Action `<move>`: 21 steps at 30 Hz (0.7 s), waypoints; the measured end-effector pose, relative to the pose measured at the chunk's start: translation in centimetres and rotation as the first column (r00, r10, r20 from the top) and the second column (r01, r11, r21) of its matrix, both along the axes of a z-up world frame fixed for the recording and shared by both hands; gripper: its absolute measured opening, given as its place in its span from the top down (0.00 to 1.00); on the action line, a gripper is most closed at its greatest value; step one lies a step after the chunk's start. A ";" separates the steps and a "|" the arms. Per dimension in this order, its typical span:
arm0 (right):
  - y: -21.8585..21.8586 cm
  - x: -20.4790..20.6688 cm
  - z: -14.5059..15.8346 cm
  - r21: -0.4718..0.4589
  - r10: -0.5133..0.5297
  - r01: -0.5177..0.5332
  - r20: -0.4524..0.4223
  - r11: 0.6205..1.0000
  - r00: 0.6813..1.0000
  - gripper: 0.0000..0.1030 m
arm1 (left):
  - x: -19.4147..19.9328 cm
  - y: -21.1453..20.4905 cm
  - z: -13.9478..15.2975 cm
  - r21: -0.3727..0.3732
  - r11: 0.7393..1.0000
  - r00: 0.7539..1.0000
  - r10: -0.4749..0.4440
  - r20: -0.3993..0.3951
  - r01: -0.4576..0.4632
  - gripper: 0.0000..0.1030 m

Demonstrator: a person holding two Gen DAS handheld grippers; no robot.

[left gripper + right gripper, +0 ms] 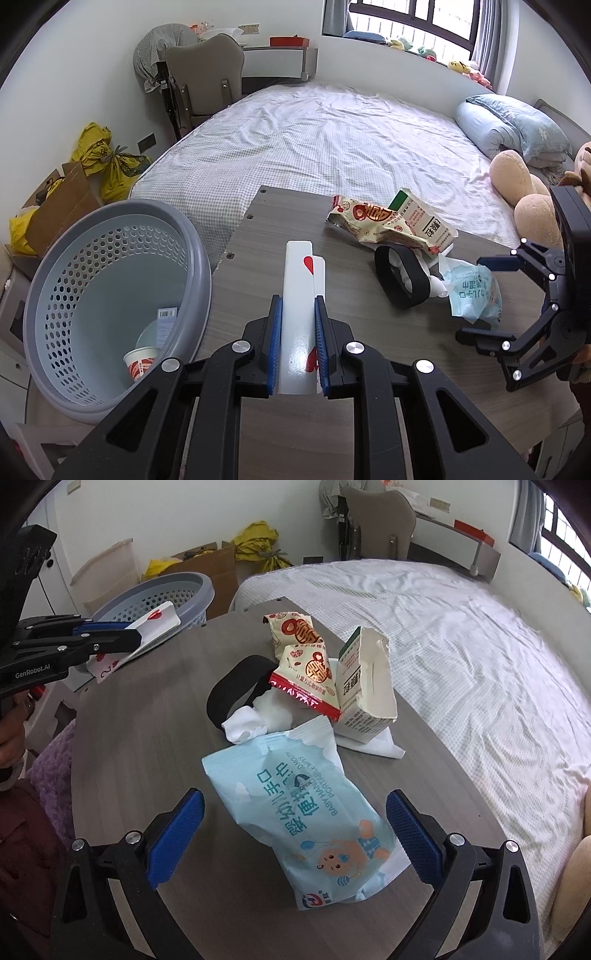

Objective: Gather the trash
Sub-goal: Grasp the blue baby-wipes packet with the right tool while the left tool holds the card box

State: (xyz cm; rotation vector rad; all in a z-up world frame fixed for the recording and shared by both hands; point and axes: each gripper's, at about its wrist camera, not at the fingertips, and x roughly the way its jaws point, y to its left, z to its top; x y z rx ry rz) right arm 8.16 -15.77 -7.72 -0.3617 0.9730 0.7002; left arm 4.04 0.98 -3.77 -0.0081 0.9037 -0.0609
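Observation:
My left gripper [298, 308] is shut on a white playing-card box with red hearts [302, 280], held above the wooden table [280, 229] beside the grey basket [110, 295]; it also shows in the right wrist view [147, 629]. My right gripper [295, 834] is open, its blue pads [177, 838] either side of a light-blue wet-wipe pack [317, 823] lying on the table. Behind the pack lie crumpled white tissue [255, 720], a black band [236, 690], a red-and-cream snack wrapper [306, 664] and a torn carton [365, 686].
The basket holds a paper cup [142, 363] and a barcoded wrapper [166, 321]. A bed [332, 140] lies beyond the table, with a plush toy [524, 192] at right. Cardboard box and yellow bags [99, 158] sit on the floor at left.

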 end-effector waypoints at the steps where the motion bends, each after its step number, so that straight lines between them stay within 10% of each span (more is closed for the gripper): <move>1: -0.1 -0.3 0.0 0.013 -0.004 0.004 -0.017 1.000 1.000 0.06 | 0.0 0.0 0.0 -0.003 1.000 1.000 0.000 0.000 0.000 0.84; 13: -1.4 -4.4 -0.2 0.165 -0.209 0.235 -0.162 0.958 0.964 0.06 | -0.8 -0.4 0.0 0.001 1.000 1.000 -0.022 0.012 0.022 0.84; 21: -1.8 -5.5 0.0 0.170 -0.473 0.505 -0.200 0.846 0.858 0.06 | -1.5 -0.6 -0.2 -0.005 0.999 0.999 -0.038 0.012 0.038 0.84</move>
